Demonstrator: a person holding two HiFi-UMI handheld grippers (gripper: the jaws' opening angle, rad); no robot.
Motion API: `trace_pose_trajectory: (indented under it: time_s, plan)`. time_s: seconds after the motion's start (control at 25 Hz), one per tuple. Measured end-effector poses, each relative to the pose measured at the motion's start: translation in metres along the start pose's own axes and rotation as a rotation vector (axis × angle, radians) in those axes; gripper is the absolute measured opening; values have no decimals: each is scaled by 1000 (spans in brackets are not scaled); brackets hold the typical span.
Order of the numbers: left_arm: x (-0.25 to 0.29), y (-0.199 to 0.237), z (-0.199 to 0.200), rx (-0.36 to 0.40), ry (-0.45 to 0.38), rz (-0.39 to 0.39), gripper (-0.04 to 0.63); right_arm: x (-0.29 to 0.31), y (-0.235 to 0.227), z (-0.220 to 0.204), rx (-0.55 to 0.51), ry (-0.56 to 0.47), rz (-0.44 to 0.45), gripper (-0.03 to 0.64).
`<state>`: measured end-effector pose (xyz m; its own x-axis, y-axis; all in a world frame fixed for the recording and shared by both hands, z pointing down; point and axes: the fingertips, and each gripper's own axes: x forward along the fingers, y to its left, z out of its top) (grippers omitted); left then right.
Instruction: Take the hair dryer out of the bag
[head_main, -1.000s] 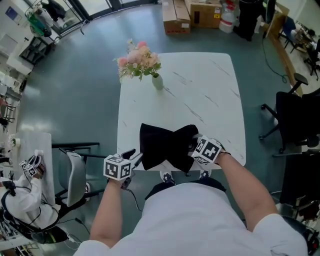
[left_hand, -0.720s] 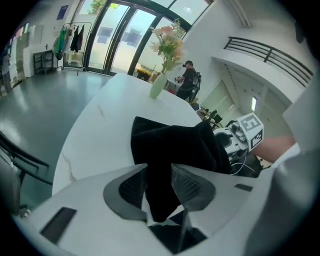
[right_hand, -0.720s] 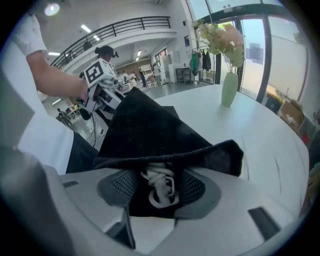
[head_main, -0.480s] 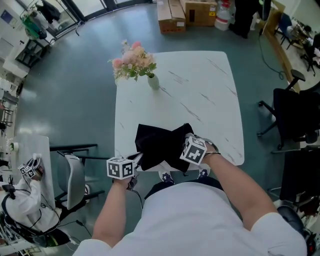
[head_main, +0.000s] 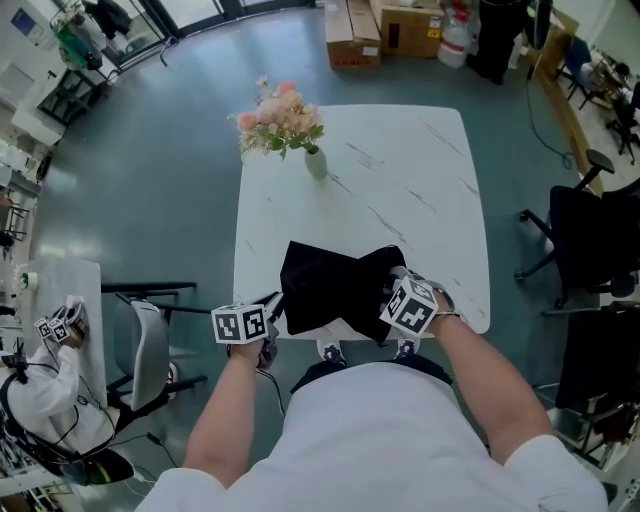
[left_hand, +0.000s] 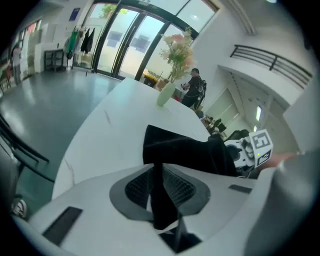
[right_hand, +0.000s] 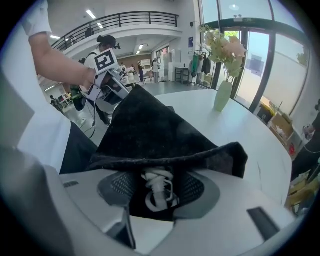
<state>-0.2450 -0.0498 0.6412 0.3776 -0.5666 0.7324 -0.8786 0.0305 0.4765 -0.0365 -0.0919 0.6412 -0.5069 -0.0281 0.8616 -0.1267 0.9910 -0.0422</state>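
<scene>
A black cloth bag (head_main: 335, 288) lies on the white table (head_main: 400, 180) near its front edge. My left gripper (head_main: 272, 308) is at the bag's left corner. In the left gripper view its jaws (left_hand: 162, 192) are shut on a fold of the black fabric. My right gripper (head_main: 392, 292) is at the bag's right end. Its jaws (right_hand: 159, 186) are closing, with the bag's dark rim (right_hand: 165, 155) and a coiled white cord (right_hand: 157, 187) between them. No pad clearly presses on either. The hair dryer's body is hidden.
A vase of pink flowers (head_main: 312, 158) stands at the table's far left. A chair (head_main: 150, 350) sits left of the table and dark office chairs (head_main: 590, 235) to the right. Cardboard boxes (head_main: 385, 30) are on the floor beyond. A person (head_main: 45, 390) sits at lower left.
The left gripper has come up against the bag's left corner. The right gripper swung left over the bag and back. The bag has hardly shifted.
</scene>
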Motion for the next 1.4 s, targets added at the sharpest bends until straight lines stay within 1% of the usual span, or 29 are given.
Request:
trace_pose_trajectory:
  time_s: [0.04,0.08,0.12,0.24,0.28,0.44,0.48,0.52,0.56,0.6,0.64,0.8,0.88,1.08,1.2,1.32,1.4]
  plan:
    - [3,-8,-2,-34,6,-48,95,-2,0,-3,4,1,-5,229]
    - [6,-15,-6,-54,21,-86,182,-3,0,-5,8,0,-10,229]
    - [9,-20,-11,-57,44,-107,210,-5,0,-7,13,-4,-15,229]
    - [19,-30,-26,-33,111,-124,221,-8,0,-12,31,-15,-26,229]
    - [22,-31,-28,-41,118,-130,222,-8,0,-14,36,-14,-28,229]
    - [31,-31,-31,-131,107,-162,219,-5,1,-22,58,-13,-29,229]
    - [33,-30,-33,-135,111,-162,199,-4,2,-23,61,-15,-29,229]
    - [36,-29,-36,-126,120,-153,144,-3,2,-23,64,-18,-30,229]
    - [37,-27,-39,-107,129,-135,80,-3,3,-23,66,-22,-32,229]
    - [39,-25,-41,-83,132,-111,43,-3,4,-23,67,-26,-33,229]
    - [40,-23,-42,-58,129,-85,31,-3,4,-23,68,-31,-35,229]
    - [39,-17,-39,37,111,11,25,-11,4,-25,77,-37,-42,228]
    - [34,-12,-34,69,99,41,25,-15,2,-29,82,-36,-43,227]
    - [24,-1,-19,64,57,57,25,-17,5,-36,96,-51,-31,224]
    - [19,7,-14,102,61,94,25,-19,6,-36,132,-78,-23,222]
    - [16,7,-8,176,68,98,25,-17,3,-35,199,-104,-14,222]
    - [15,4,-7,263,83,117,25,-12,1,-36,198,-90,-26,224]
